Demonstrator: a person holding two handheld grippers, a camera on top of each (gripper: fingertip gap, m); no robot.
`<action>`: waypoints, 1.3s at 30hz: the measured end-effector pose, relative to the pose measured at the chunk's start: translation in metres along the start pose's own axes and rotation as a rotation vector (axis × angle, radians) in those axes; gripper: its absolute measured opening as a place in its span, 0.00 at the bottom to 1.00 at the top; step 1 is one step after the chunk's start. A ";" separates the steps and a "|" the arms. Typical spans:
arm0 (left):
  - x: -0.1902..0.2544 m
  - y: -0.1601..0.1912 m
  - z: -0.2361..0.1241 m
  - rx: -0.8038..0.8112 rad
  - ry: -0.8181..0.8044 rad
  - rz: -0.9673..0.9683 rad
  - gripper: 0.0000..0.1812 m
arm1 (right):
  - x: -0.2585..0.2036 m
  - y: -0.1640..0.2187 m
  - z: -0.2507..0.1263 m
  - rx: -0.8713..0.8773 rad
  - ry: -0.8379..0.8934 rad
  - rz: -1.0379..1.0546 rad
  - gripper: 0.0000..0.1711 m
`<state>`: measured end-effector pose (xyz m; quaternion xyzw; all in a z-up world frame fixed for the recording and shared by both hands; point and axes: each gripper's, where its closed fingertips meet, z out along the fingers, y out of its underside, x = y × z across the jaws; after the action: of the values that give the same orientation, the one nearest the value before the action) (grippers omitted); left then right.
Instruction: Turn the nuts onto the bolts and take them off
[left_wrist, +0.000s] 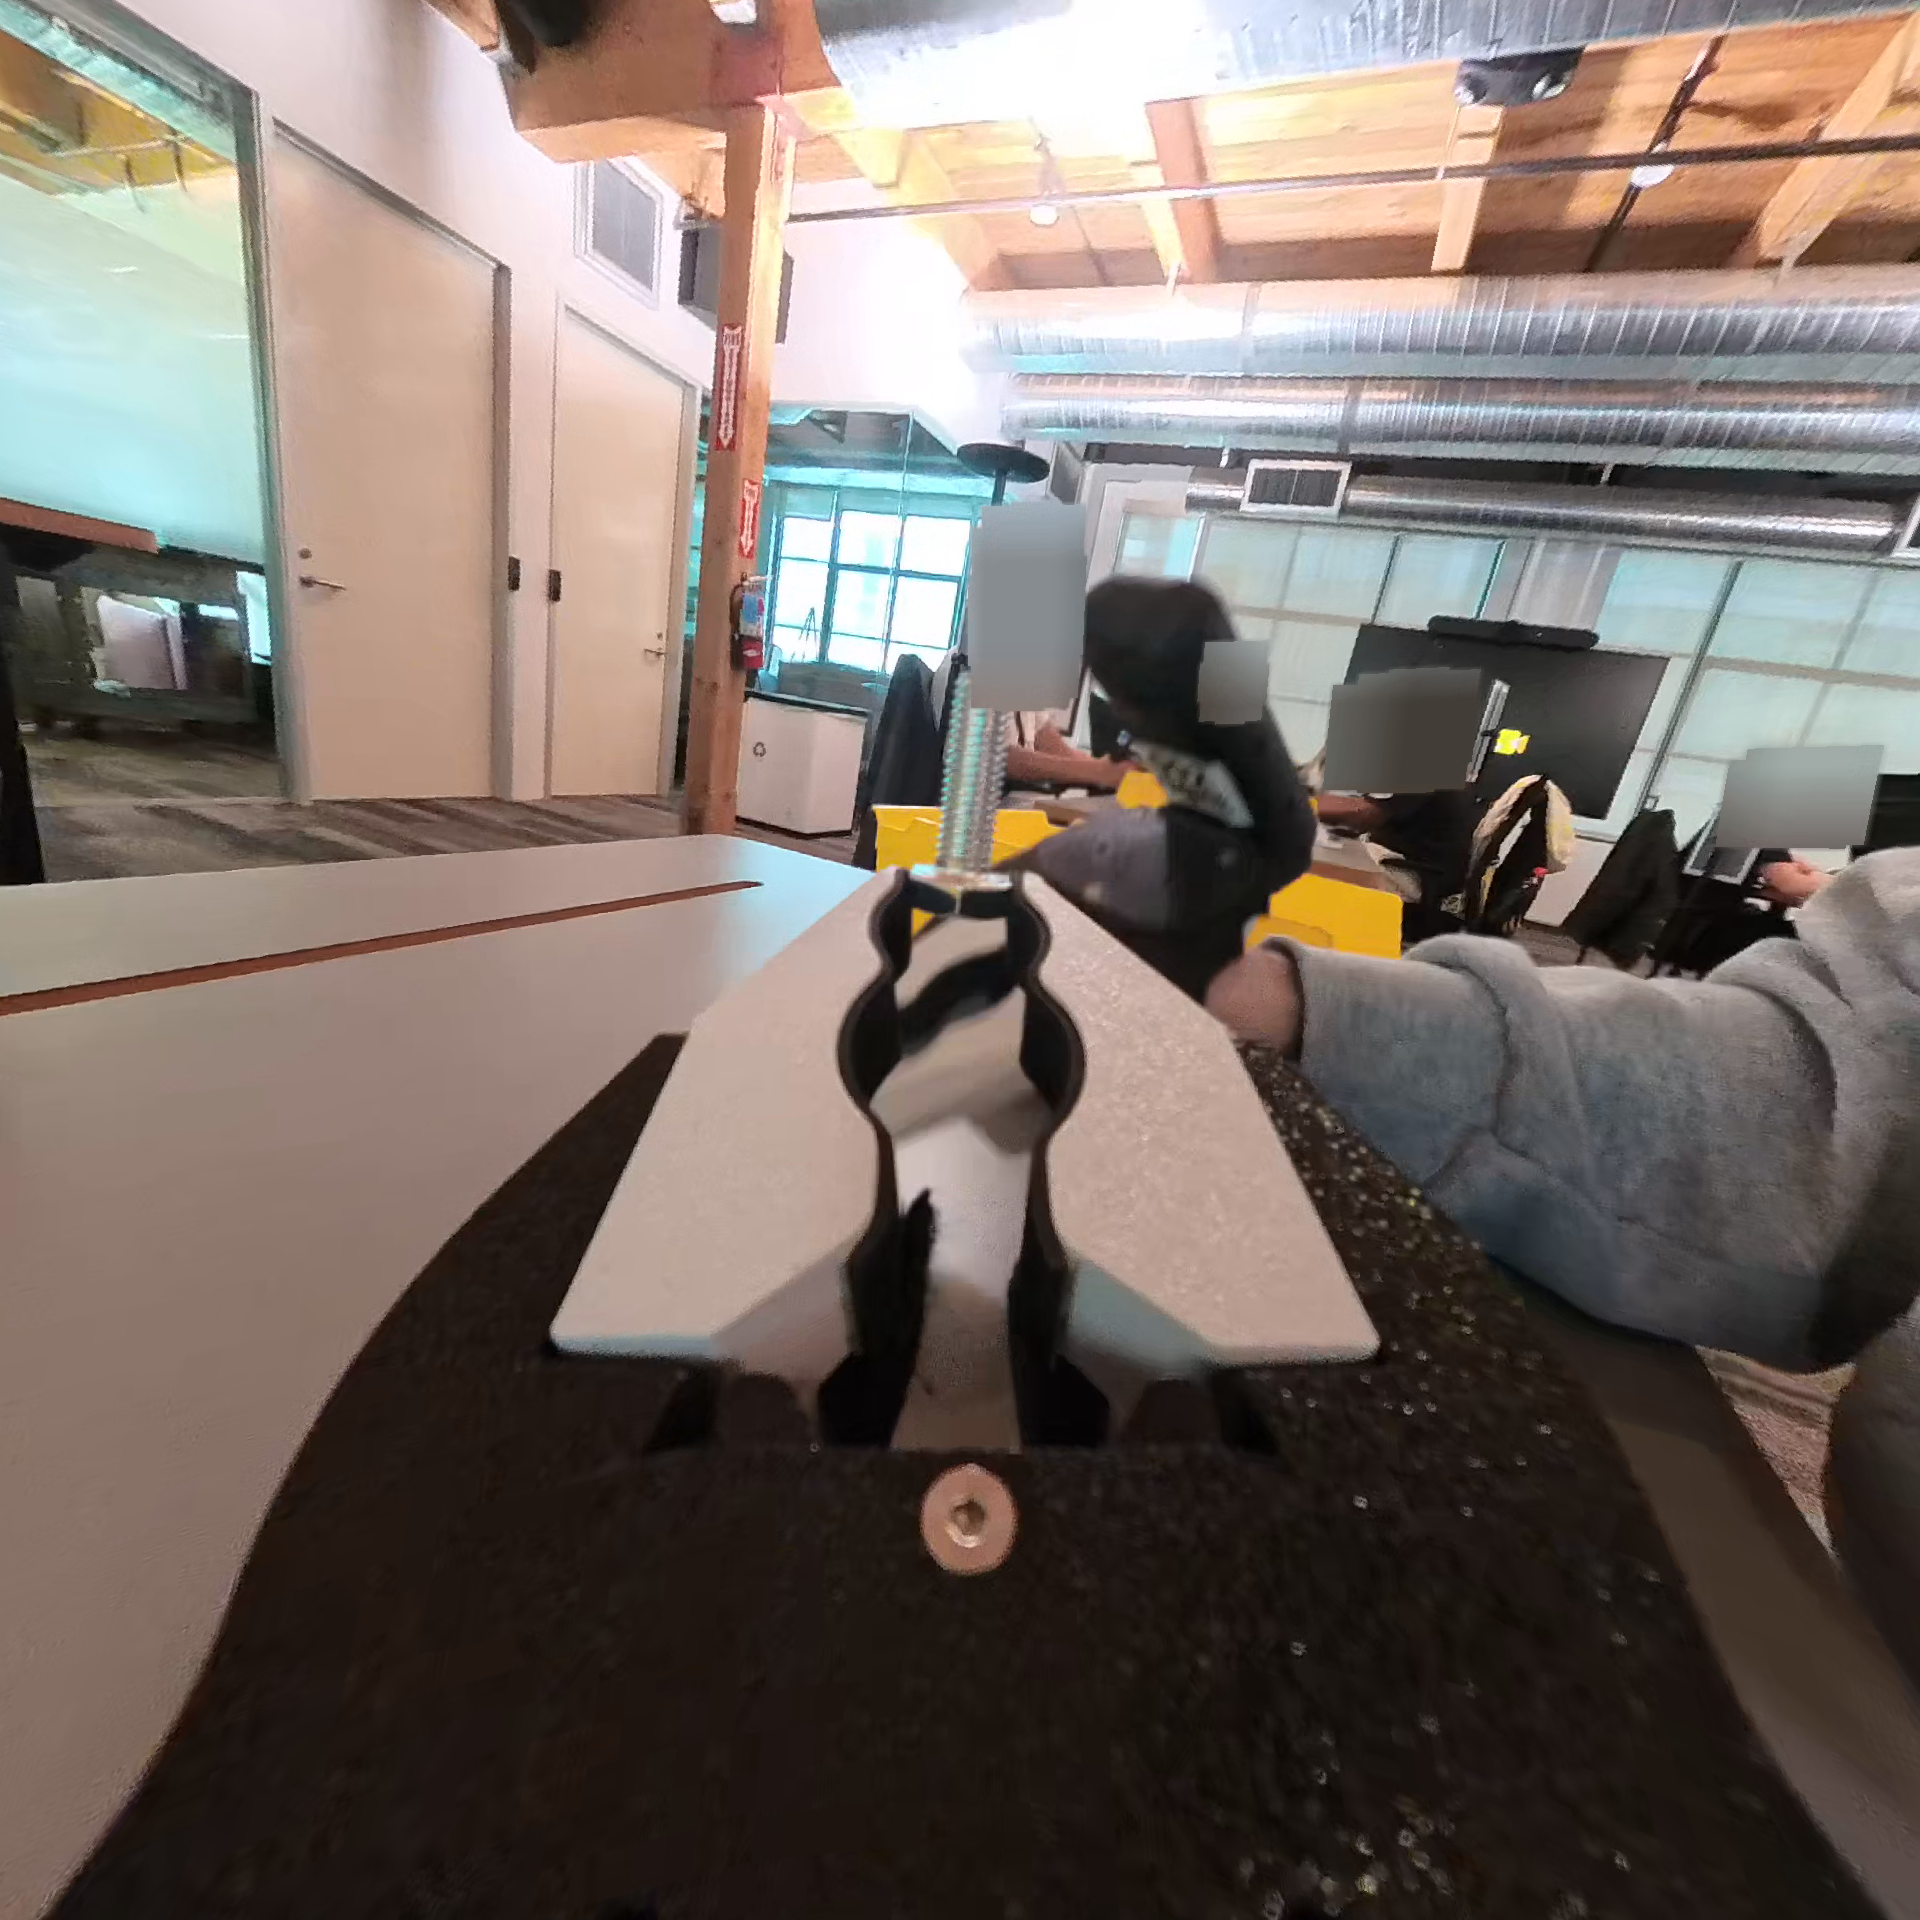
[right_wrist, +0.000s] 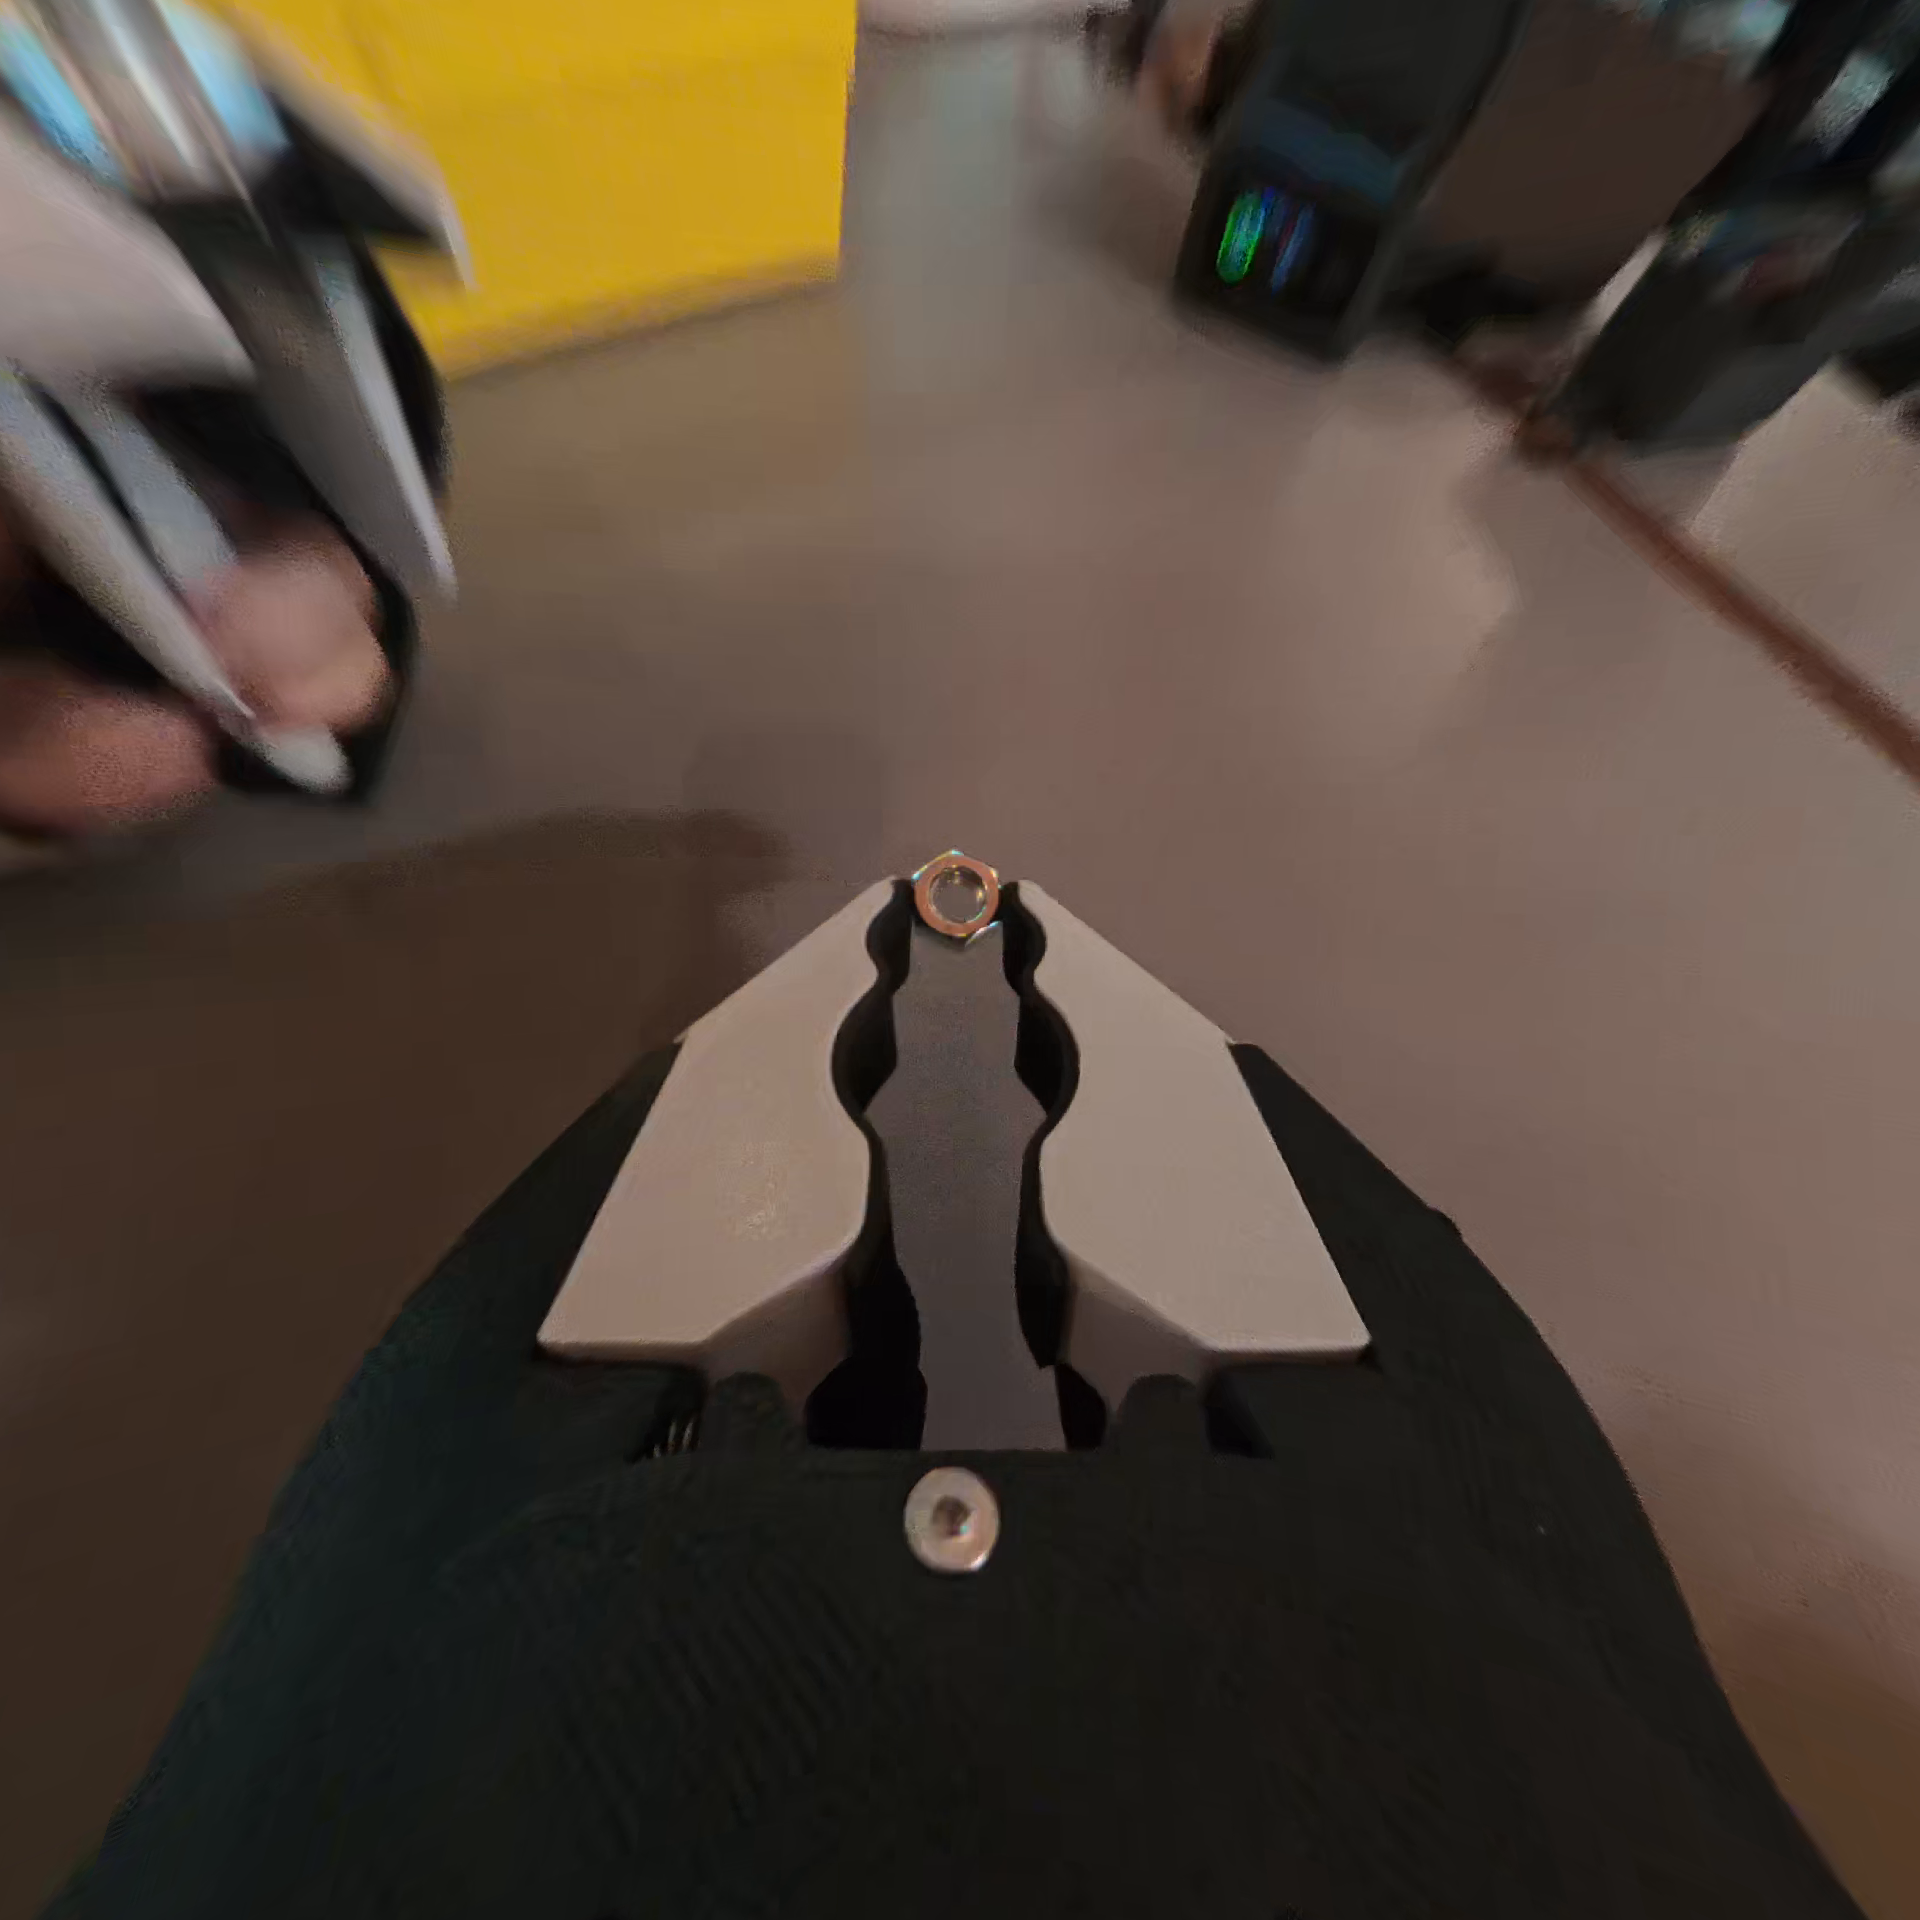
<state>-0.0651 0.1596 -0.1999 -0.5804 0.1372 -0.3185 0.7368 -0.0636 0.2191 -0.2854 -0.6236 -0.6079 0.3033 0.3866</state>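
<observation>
My left gripper (left_wrist: 958, 885) is shut on the head of a silver threaded bolt (left_wrist: 966, 774), which stands upright above the fingertips, over the grey table (left_wrist: 312, 1091). My right gripper (right_wrist: 956, 900) is shut on a small silver hex nut (right_wrist: 956, 896), its hole facing the camera, held above the table (right_wrist: 1143, 644). The left gripper (right_wrist: 260, 468) also shows blurred at the upper left of the right wrist view, held by a hand. A grey sleeve (left_wrist: 1558, 1122) and the right gripper's dark body (left_wrist: 1195, 831) sit right of the bolt in the left wrist view.
Yellow bins (left_wrist: 1320, 920) stand at the table's far edge, one also in the right wrist view (right_wrist: 623, 156). A dark device with lit lights (right_wrist: 1299, 208) stands at the back right. People sit at desks beyond the table. A seam (left_wrist: 364, 943) runs across the tabletop.
</observation>
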 end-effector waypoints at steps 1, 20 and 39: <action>0.001 -0.001 0.000 0.010 0.007 0.004 0.08 | 0.000 -0.022 -0.013 0.094 -0.034 0.029 0.09; 0.047 0.024 0.014 -0.143 0.279 -0.064 0.08 | -0.075 -0.086 -0.087 -0.041 -0.578 -0.471 0.09; 0.052 0.022 0.013 -0.131 0.331 -0.130 0.08 | -0.076 -0.087 -0.086 -0.069 -0.597 -0.338 0.09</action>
<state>-0.0112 0.1393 -0.2083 -0.5744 0.2389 -0.4470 0.6428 -0.0422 0.1301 -0.1740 -0.4105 -0.7989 0.3832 0.2153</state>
